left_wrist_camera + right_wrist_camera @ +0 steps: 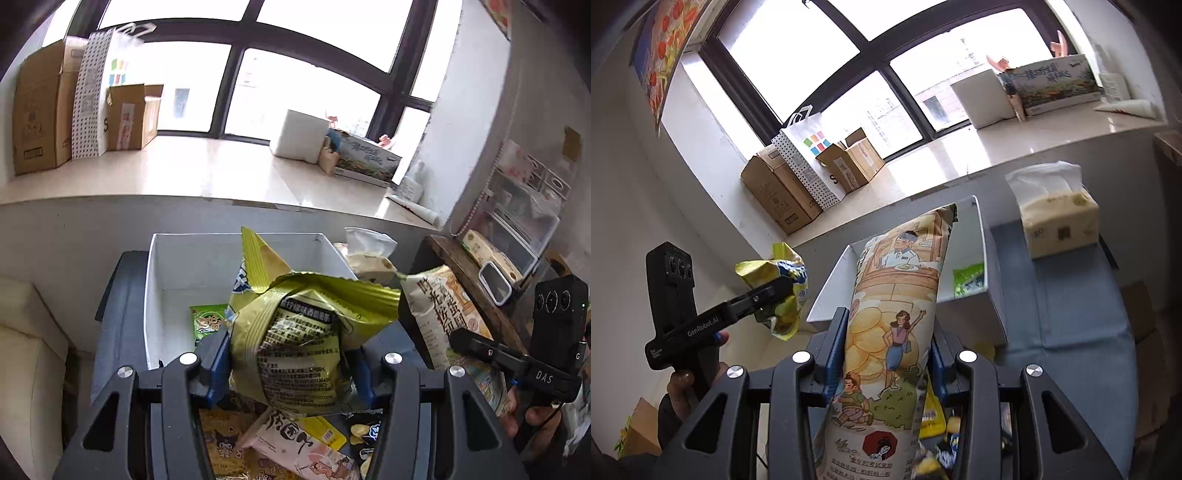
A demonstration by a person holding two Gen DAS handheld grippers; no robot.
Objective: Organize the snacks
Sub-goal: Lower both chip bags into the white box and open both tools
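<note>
The left gripper [291, 363] is clamped on a yellow bag [299, 343], held up over the near edge of the white box [192, 266]. The right gripper [888, 360] pinches a tall illustrated pack [886, 332], tilted toward that box. A green packet [207, 322] lies inside it. A tissue pack [1058, 221] sits beside the box on the blue surface [1071, 314].

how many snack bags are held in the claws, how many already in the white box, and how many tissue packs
Held snack bags: 2, the yellow-green bag in the left claw and the tall illustrated bag in the right claw
Snacks seen in the white box: 1, a green packet
Tissue packs: 1
Total: 4
</note>
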